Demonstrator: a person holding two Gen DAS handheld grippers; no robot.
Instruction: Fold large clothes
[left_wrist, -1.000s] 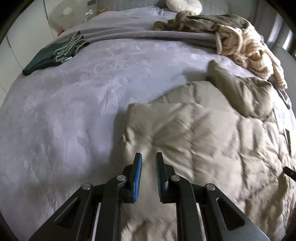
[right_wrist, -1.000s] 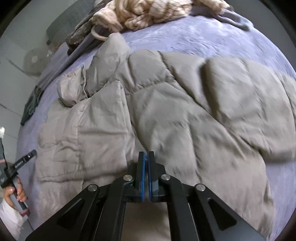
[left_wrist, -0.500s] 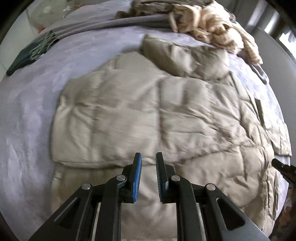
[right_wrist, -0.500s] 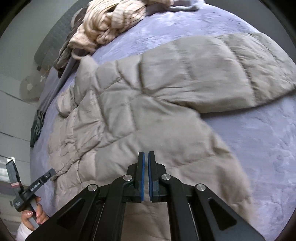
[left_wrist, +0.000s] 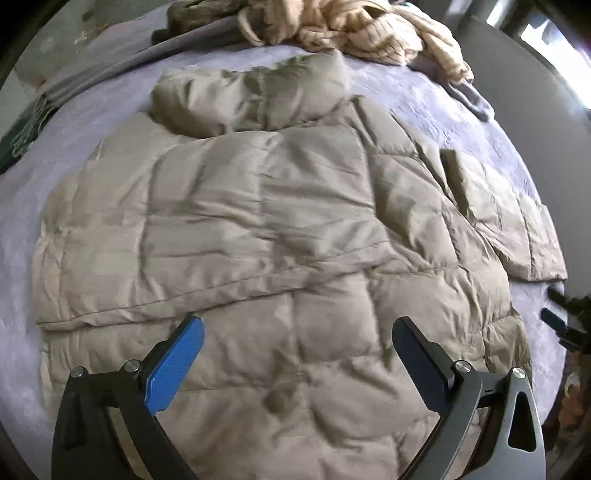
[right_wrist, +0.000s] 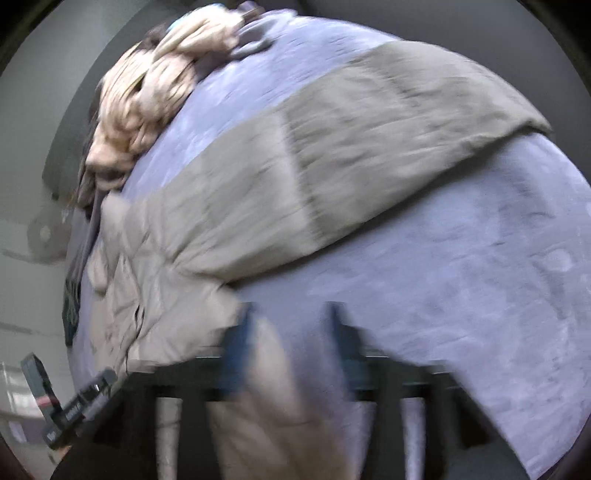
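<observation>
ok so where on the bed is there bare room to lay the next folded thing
Bare bedspread lies below the puffer jacket's outstretched sleeve in the right wrist view. A narrower strip runs between the jacket and the dark green garment. The far end is crowded by the cream knit pile.

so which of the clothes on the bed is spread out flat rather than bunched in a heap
The beige puffer jacket, lying flat across the purple bedspread. The cream knit garment at the far edge is heaped.
</observation>
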